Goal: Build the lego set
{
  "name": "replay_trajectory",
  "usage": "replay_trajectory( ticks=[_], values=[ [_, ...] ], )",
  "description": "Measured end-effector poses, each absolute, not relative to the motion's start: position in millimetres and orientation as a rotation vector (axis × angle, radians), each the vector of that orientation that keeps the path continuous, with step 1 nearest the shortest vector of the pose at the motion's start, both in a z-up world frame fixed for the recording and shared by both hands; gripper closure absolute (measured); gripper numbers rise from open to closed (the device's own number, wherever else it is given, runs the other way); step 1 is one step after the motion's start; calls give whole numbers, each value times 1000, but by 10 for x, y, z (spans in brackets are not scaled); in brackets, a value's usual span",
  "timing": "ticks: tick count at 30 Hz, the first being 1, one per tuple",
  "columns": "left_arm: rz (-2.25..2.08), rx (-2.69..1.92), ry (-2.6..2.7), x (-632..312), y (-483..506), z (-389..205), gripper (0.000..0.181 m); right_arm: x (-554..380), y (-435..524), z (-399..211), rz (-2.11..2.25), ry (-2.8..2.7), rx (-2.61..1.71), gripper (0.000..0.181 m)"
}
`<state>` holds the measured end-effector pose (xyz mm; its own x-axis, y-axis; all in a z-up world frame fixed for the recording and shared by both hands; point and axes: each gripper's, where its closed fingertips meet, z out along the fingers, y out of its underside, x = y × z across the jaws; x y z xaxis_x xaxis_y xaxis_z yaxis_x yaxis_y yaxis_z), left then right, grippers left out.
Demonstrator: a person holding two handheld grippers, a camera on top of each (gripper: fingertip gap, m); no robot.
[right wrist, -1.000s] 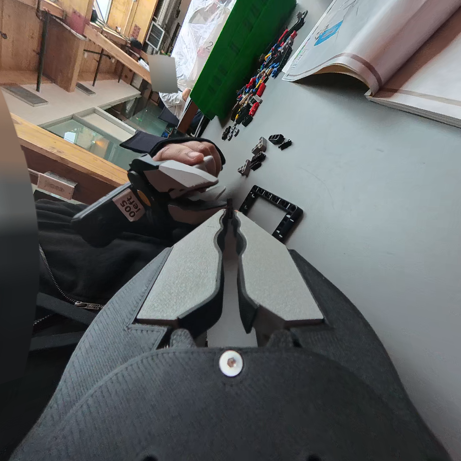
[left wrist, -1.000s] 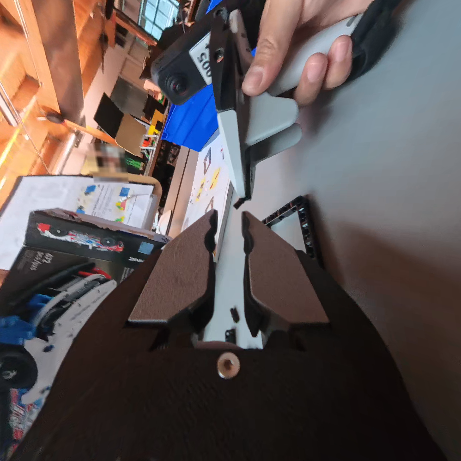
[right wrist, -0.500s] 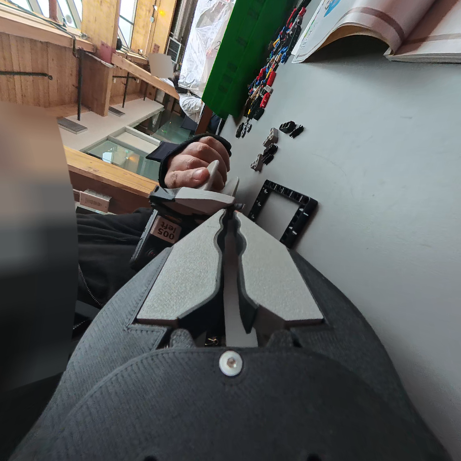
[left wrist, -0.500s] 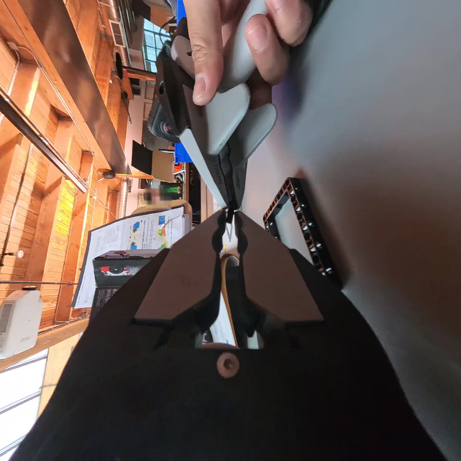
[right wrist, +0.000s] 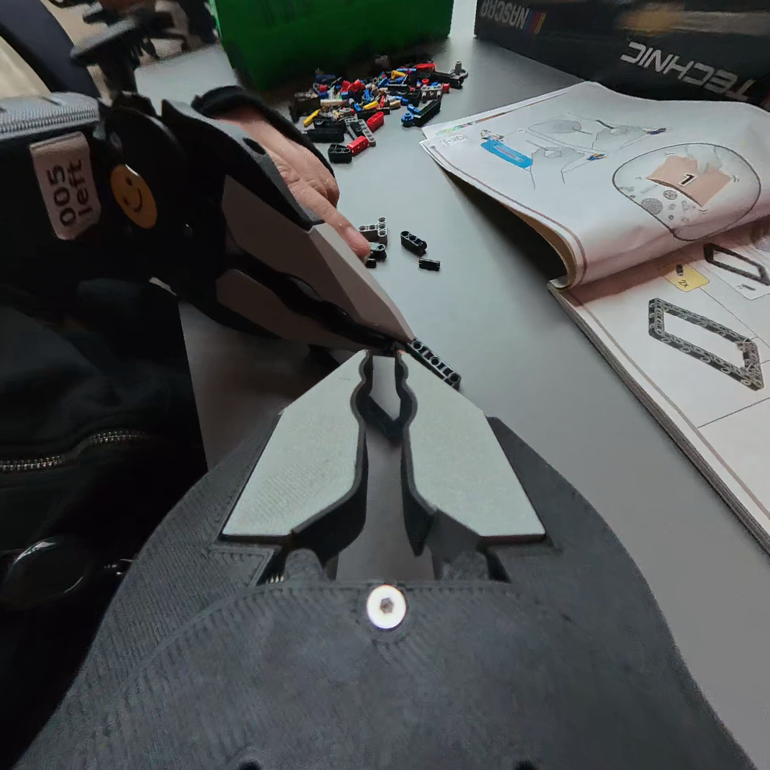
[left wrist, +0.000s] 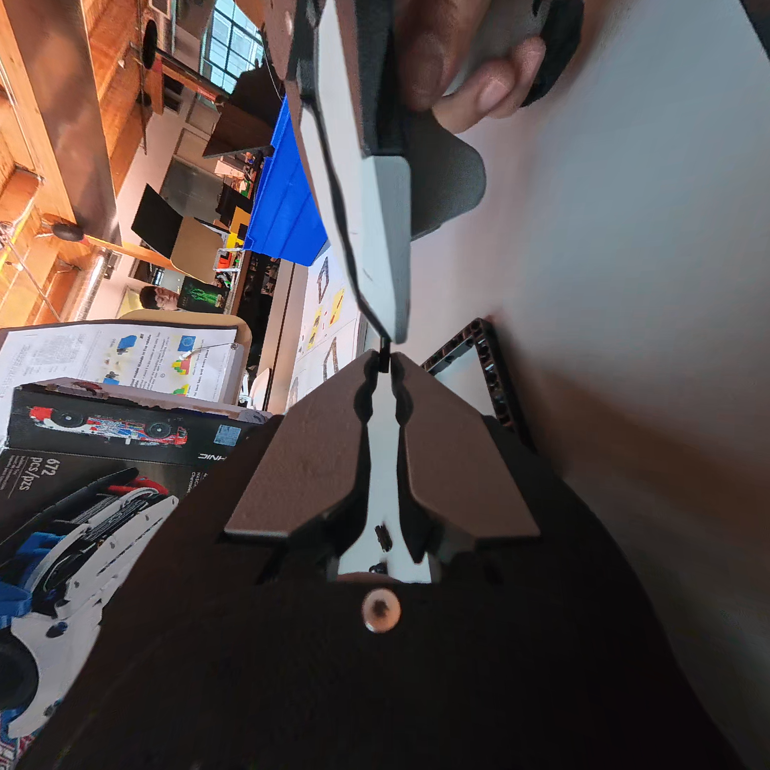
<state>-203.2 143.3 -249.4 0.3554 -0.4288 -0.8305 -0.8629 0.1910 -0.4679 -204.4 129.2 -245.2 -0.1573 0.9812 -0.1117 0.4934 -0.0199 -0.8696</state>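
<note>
- Left gripper [left wrist: 382,361] and right gripper [right wrist: 382,354] meet tip to tip just above the grey bench [right wrist: 521,291].
- A small black pin [left wrist: 384,353] sits between the two sets of tips. The left gripper's jaws are nearly closed and seem to pinch one end of it. The right gripper's jaws are also drawn close, but which gripper truly bears the pin I cannot tell.
- Black square frame [left wrist: 491,375] lies flat on the bench just beyond the tips; from the right wrist view only one beam [right wrist: 433,361] of it shows.
- Open instruction booklet [right wrist: 625,200] lies to the right, loose coloured parts [right wrist: 375,104] sit farther back by a green bin [right wrist: 325,33], and the set's box [left wrist: 104,433] stands to the left.
- Judgement: this looks like a hand-over or re-grip of the pin.
- Risk: the pin is tiny and held only at the extreme tips. If one gripper lets go before the other has a firm bite, it could drop and roll among the few stray black pieces [right wrist: 412,241].
- Risk: a skewed grip would leave the pin tilted against the frame's hole.
</note>
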Motion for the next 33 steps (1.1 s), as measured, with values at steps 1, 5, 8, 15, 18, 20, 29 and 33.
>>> replay_trajectory(
  ticks=[1,5,8,15,18,20,29,33],
  values=[
    [449,-1429,1255,-2029,1429,-2490,178,-2045,1283,-2473,1082,-1711,-1539,174],
    [410,-1421,1243,-2017,1407,-2466,178,-2053,1295,-2480,1016,-1711,-1506,180],
    [387,-1428,1236,-2014,1406,-2471,178,-2050,1286,-2474,1009,-1714,-1496,181],
    [371,-1435,1235,-2013,1403,-2484,178,-2059,1281,-2450,1016,-1700,-1487,180],
    [376,-1435,1234,-2019,1403,-2488,178,-2066,1281,-2451,1029,-1689,-1498,180],
    [371,-1442,1232,-2019,1402,-2489,178,-2069,1278,-2446,1053,-1674,-1509,180],
    [352,-1461,1209,-2032,1406,-2477,178,-2084,1276,-2429,1092,-1633,-1516,180],
    [331,-1472,1198,-2033,1404,-2472,178,-2093,1274,-2402,1104,-1614,-1506,179]
  ],
)
